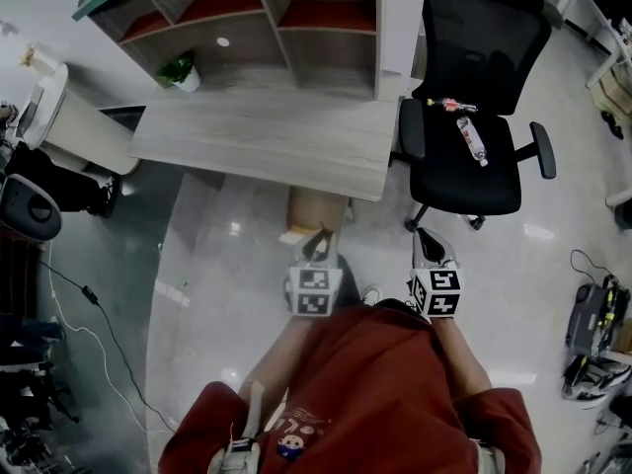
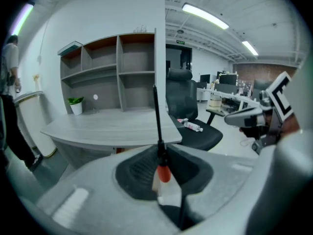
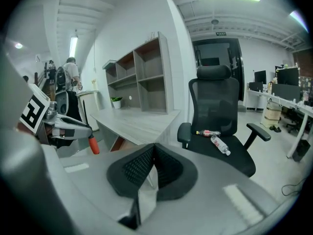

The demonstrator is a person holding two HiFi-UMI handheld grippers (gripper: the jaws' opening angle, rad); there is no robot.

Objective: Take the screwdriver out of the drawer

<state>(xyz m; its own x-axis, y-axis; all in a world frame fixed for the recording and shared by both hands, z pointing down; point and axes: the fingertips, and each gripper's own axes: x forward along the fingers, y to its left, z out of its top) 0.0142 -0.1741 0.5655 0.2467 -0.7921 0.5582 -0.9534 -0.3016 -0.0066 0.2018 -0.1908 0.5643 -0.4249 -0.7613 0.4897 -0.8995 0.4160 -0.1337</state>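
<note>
Facing the desk (image 1: 267,136), left gripper (image 1: 316,243) holds the screwdriver (image 2: 165,173) upright in its jaws; right gripper (image 1: 427,241) alongside, jaws together.

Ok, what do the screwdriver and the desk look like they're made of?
Screwdriver: thin dark shaft, probably metal; glossy orange-red handle, likely plastic.
Desk: pale matte top with grey wood grain, probably laminate board rather than solid wood.

Worktop (image 1: 257,141): centre, far.
Shelf unit (image 1: 247,18): behind the worktop.
Plant (image 1: 181,72): on the worktop, far left.
Chair (image 1: 464,181): just right of the worktop.
Two bottles (image 1: 472,138): on the chair seat.
Screwdriver (image 2: 159,146): between the left tongs (image 1: 316,240), near side.
</note>
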